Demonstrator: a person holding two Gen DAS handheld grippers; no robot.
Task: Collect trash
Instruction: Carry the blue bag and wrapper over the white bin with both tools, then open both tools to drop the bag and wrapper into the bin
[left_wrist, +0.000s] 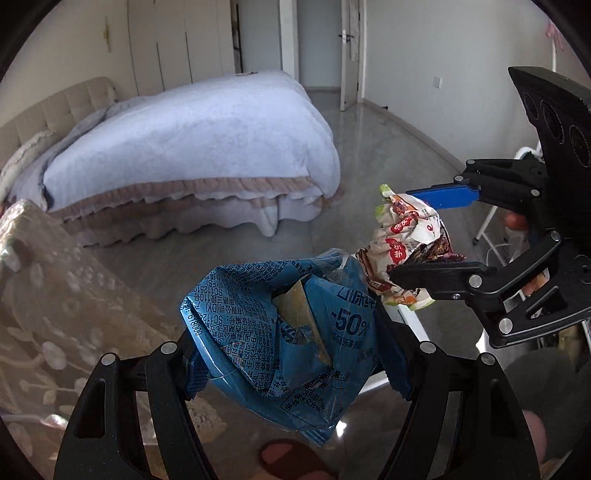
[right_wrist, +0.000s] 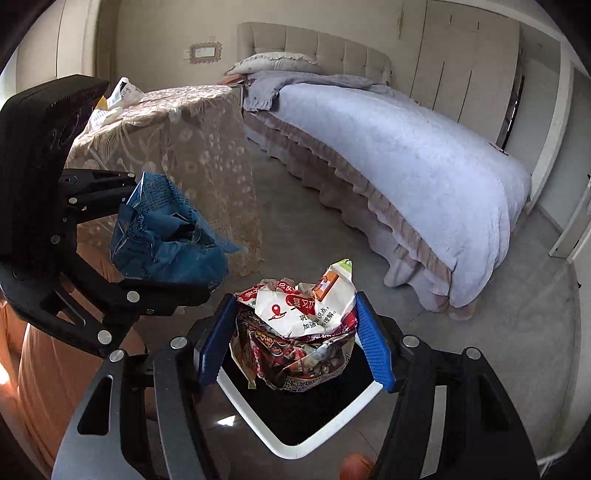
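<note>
2 wrappers up, bin waiting below!

The left gripper (left_wrist: 291, 354) is clamped on a crumpled blue plastic snack bag (left_wrist: 280, 332), while the right gripper (right_wrist: 295, 343) squeezes a scrunched red-and-white foil wrapper (right_wrist: 299, 332) between its blue pads (right_wrist: 373, 347). That wrapper hangs right over the white-rimmed, dark-lined trash bin (right_wrist: 258, 417), so I judge it is poised for the drop, with the blue bag held just beside, apparently next in line. More litter (right_wrist: 118, 99) sits at the far corner of the lace-covered table (right_wrist: 184, 147), though it is too small to identify. The bin's near rim is cut off, its depth hidden.
</note>
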